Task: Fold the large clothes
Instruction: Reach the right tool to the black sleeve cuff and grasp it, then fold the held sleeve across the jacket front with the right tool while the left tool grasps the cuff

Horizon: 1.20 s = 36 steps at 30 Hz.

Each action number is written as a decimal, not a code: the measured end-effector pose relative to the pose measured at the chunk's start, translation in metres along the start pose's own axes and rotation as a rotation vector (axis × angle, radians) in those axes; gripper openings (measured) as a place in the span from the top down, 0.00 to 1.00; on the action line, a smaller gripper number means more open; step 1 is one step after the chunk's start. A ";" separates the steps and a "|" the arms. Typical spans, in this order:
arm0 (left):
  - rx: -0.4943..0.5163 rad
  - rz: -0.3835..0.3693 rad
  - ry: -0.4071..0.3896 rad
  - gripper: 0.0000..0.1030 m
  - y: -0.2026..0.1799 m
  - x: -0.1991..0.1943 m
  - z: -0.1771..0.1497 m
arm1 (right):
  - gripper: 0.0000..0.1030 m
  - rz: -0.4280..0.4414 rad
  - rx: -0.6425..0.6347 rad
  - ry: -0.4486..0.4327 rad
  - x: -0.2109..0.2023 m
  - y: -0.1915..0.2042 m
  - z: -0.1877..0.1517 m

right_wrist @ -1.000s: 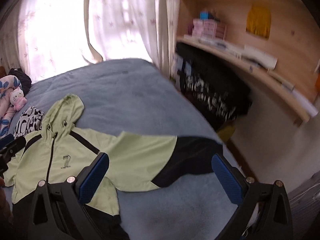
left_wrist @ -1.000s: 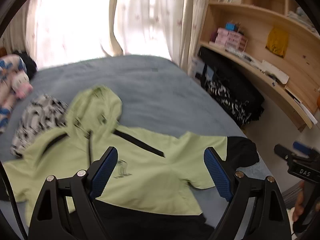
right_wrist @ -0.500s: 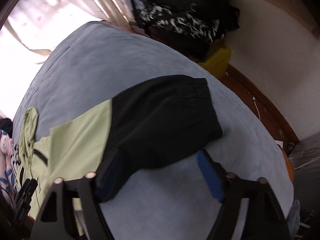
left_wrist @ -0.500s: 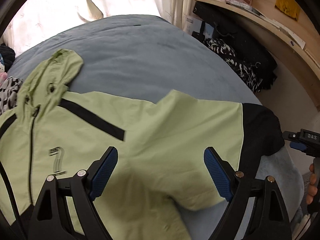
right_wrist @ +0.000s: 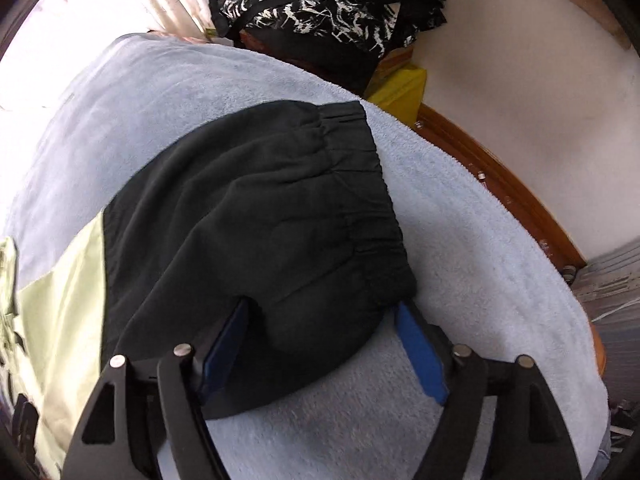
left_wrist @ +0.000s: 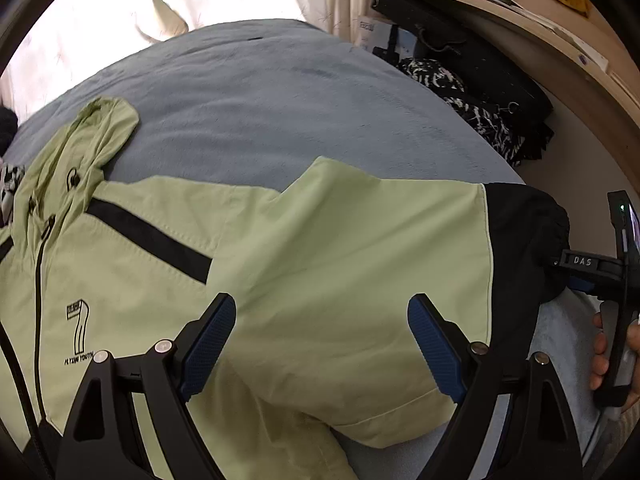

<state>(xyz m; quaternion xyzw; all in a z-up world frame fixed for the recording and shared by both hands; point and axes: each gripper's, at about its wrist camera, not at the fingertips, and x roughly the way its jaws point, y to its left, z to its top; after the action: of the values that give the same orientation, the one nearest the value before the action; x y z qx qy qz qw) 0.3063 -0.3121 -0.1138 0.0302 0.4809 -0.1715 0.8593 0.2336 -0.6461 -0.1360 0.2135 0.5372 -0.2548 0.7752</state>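
Jacket [left_wrist: 304, 264] sleeve runs rightward; its black cuff [right_wrist: 280, 220] sits between right gripper [right_wrist: 324, 344] jaws, closing, fabric not yet pinched. Left gripper [left_wrist: 320, 344] hovers wide, empty, over mid-sleeve.

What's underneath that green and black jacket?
The jacket lies spread on a blue-grey blanket, which shows all around it. Whatever lies beneath the jacket's body is covered, so only the blanket can be confirmed.
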 end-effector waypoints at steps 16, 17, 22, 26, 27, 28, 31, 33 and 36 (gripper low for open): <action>-0.168 0.023 -0.136 0.16 0.137 -0.123 -0.022 | 0.92 0.368 -0.527 -0.302 -0.189 0.212 -0.095; -0.181 0.023 -0.137 0.16 0.148 -0.128 -0.026 | 0.88 0.397 -0.582 -0.282 -0.191 0.236 -0.117; -0.232 0.014 -0.102 0.16 0.205 -0.137 -0.056 | 0.46 0.430 -0.735 -0.162 -0.157 0.296 -0.199; -0.289 -0.097 -0.012 0.16 0.231 -0.114 -0.076 | 0.45 0.484 -0.682 -0.074 -0.136 0.292 -0.238; -0.312 -0.145 0.014 0.16 0.237 -0.108 -0.079 | 0.45 0.509 -0.642 -0.062 -0.134 0.287 -0.242; -0.348 -0.207 0.040 0.18 0.242 -0.099 -0.081 | 0.45 0.522 -0.600 -0.057 -0.133 0.279 -0.239; -0.418 -0.343 0.088 0.28 0.245 -0.075 -0.084 | 0.45 0.550 -0.495 -0.068 -0.133 0.260 -0.240; -0.448 -0.412 0.117 0.33 0.243 -0.059 -0.084 | 0.45 0.573 -0.446 -0.062 -0.131 0.247 -0.239; -0.480 -0.486 0.162 0.33 0.231 -0.034 -0.087 | 0.45 0.599 -0.380 -0.047 -0.129 0.228 -0.234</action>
<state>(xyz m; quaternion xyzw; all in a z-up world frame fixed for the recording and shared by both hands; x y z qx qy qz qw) 0.2941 -0.0669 -0.1578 -0.2745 0.5671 -0.2501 0.7352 0.1687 -0.3057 -0.0787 0.2075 0.4706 0.0833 0.8536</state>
